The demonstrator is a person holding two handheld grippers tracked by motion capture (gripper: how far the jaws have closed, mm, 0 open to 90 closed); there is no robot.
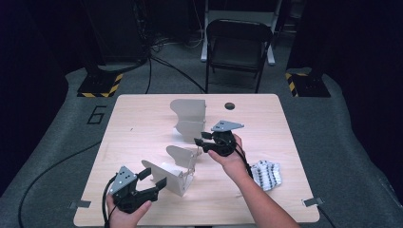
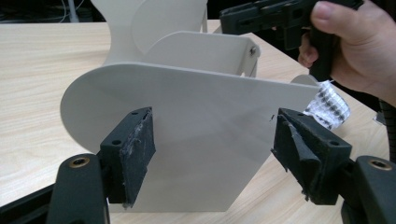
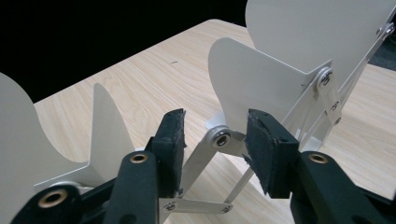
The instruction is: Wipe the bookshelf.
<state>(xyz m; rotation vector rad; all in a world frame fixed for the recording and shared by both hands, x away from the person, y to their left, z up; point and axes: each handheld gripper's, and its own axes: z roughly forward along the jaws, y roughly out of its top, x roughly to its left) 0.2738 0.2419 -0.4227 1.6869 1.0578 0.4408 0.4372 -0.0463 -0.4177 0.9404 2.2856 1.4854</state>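
Observation:
A beige sheet-metal assembly of curved panels joined by thin riveted link arms stands mid-table. Its near panel (image 1: 167, 176) (image 2: 187, 135) faces my left gripper (image 1: 153, 177) (image 2: 215, 154), which is open, its pads (image 2: 137, 151) spread in front of the panel's flat face without pressing it. A middle panel (image 1: 182, 154) (image 3: 254, 84) and a tall far panel (image 1: 190, 114) (image 3: 322, 32) follow. My right gripper (image 1: 203, 139) (image 3: 217, 147) is open, its jaws on either side of a link arm (image 3: 208, 154) with clear gaps to the pads.
A clear bag of small screws (image 1: 266, 175) (image 2: 329, 100) lies on the table (image 1: 142, 128) right of the right forearm. A cable hole (image 1: 230, 106) sits near the far edge. A folding chair (image 1: 237, 47) stands beyond the table, with cables on the floor.

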